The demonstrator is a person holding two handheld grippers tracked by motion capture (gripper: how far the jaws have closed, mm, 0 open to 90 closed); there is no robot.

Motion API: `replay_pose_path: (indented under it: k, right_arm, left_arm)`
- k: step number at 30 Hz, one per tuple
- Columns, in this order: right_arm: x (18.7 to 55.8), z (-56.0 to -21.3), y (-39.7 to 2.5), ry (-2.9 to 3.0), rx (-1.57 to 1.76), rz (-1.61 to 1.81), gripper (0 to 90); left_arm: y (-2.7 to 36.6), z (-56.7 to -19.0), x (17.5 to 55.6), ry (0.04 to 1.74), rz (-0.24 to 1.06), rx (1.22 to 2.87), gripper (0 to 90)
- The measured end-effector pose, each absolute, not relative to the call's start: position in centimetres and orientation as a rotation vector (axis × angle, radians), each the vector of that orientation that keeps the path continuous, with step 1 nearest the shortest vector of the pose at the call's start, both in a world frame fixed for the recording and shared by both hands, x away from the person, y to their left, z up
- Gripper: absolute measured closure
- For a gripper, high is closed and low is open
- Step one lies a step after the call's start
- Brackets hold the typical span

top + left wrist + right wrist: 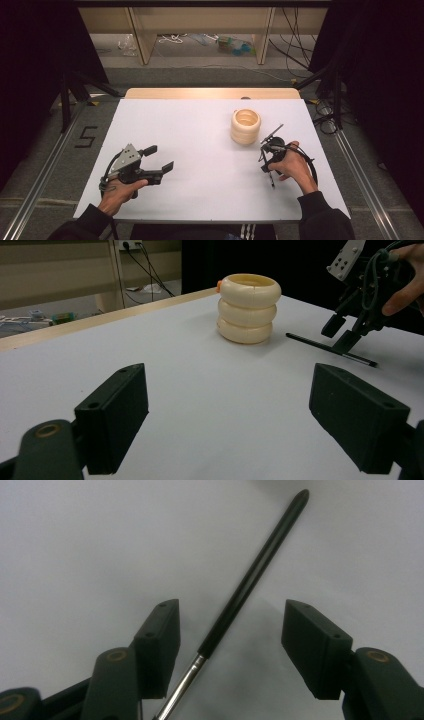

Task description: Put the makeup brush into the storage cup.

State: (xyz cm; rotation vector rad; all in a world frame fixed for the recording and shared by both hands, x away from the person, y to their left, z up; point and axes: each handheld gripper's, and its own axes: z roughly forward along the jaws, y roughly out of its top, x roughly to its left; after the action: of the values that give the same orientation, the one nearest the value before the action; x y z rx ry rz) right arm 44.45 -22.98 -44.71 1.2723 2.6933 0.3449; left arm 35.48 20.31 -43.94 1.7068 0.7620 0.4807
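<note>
Right gripper view: your right gripper has its jaws spread either side of a black pen lying on the white table, not pinching it. High view: your left gripper, jaws wide apart, sits lower left; a cream ringed cup stands right of centre.

Lab rig, black curtains, floor rails, loose cables
</note>
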Motion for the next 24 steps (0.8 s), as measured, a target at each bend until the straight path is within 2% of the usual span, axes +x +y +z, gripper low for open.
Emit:
replay_pose_path:
  k: [9,24]
  right_arm:
    - [44.62,-45.02,-22.73,2.716,1.306,0.306,52.8]
    - [44.93,-45.17,-22.22,2.767,1.296,0.217,64.4]
  left_arm:
    - [20.25,-43.97,35.5,0.765,0.474,1.705,15.5]
    - [20.19,-43.97,35.5,0.769,0.469,1.701,15.5]
